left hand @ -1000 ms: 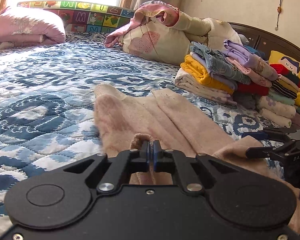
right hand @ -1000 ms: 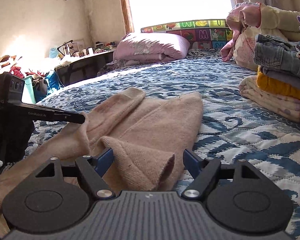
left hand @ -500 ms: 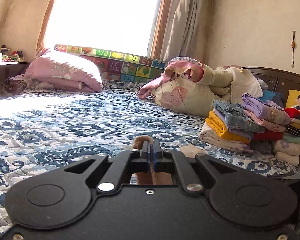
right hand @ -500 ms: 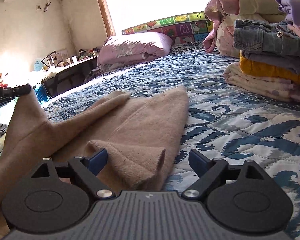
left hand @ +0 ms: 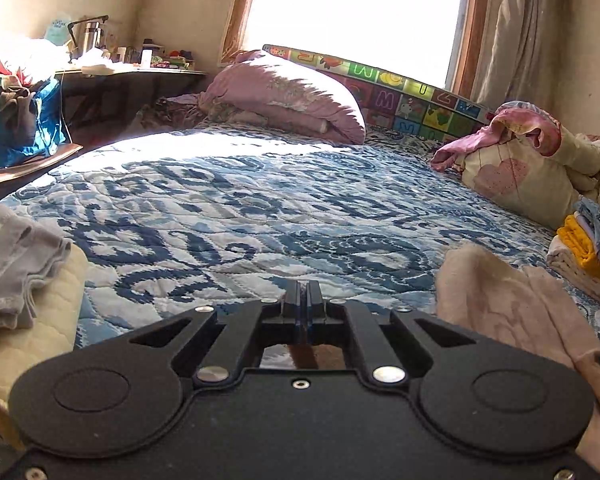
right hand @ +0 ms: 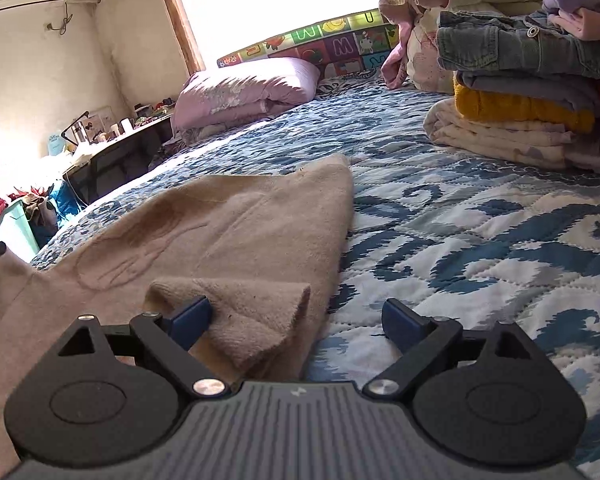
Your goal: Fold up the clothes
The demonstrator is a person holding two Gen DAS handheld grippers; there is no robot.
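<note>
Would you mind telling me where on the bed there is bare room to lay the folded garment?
Bare quilt lies between the purple pillow and the beige garment, and between that garment and the folded stack. Crowded: the stack's side, and the grey cloth at the near left.

Ahead of my left gripper (left hand: 302, 300) I see open quilted bed (left hand: 260, 216) running up to the pink pillow (left hand: 284, 96). A cream blanket with grey cloth (left hand: 16, 264) blocks the near left. On my right, the beige garment (right hand: 228, 232) lies spread to the left, bare quilt runs beside it, and the stack of folded clothes (right hand: 528, 92) walls off the far right.
</note>
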